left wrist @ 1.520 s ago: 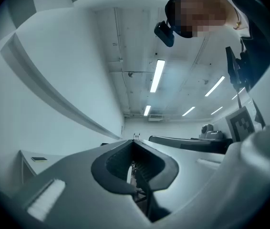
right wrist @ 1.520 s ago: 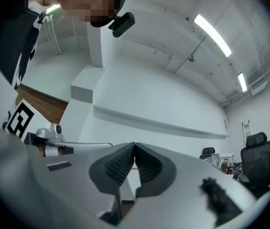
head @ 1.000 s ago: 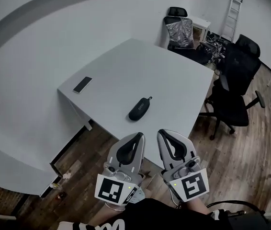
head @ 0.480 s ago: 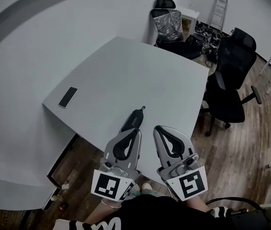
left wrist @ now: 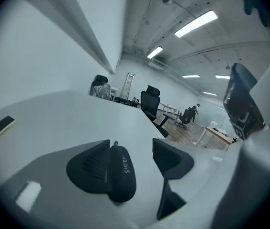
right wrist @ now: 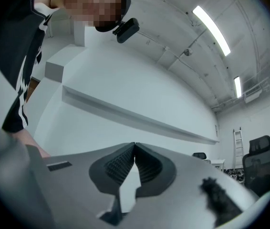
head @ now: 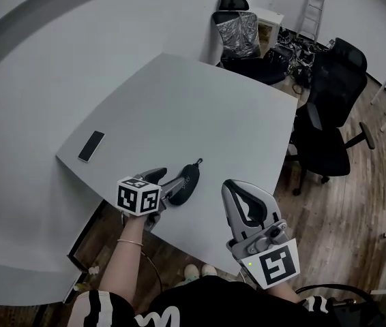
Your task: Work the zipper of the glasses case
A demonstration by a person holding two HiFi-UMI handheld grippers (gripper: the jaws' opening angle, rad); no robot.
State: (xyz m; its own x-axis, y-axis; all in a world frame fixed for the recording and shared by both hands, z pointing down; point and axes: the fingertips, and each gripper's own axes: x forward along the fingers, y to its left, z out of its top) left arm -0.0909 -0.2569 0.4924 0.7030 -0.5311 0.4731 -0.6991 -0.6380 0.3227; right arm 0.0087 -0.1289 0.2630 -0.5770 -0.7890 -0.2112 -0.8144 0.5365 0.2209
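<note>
The glasses case (head: 183, 182) lies flat on the table (head: 200, 107) near its front edge, between the jaws of the left gripper (head: 171, 188), its zipper pull at the end pointing away from that gripper. In the left gripper view the glasses case (left wrist: 120, 175) sits close against one pad, well clear of the other. The left gripper (left wrist: 134, 152) is opening and grips nothing; the approach appears intended to straddle and steady the case. The right gripper (head: 242, 191) hangs back off the table, well apart from the case. Its jaws (right wrist: 134, 149) are closed tip to tip and empty, probably reserved for the pull.
</note>
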